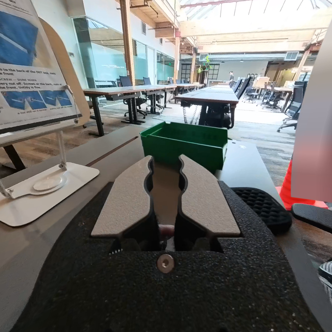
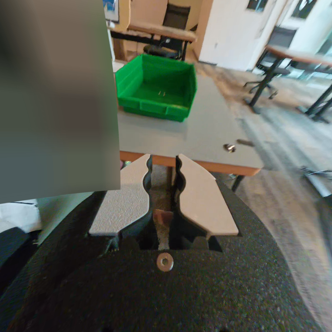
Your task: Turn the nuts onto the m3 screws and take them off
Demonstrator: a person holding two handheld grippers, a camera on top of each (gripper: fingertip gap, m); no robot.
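A green plastic bin (image 1: 183,145) stands on the table (image 1: 111,154) just ahead of my left gripper (image 1: 166,159). The left jaws stand apart with only bare table between them. In the right wrist view the same bin (image 2: 156,88) sits farther back on the grey table (image 2: 179,134), with two small thin metal pieces (image 2: 161,93) on its floor. My right gripper (image 2: 163,158) hangs off the table's near edge, above the floor. Its jaws stand apart and hold nothing. A small shiny metal piece (image 2: 229,147) and a dark thin piece (image 2: 245,142) lie near the table's right corner.
A white stand (image 1: 45,186) with an instruction sheet (image 1: 32,93) is on the left of the table. An orange cone (image 1: 287,188) and a black mesh pad (image 1: 260,203) are on the right. Desks and office chairs stand beyond. Blurred patches cover part of both views. The left gripper's tips are roughly 55 centimetres from the right gripper's.
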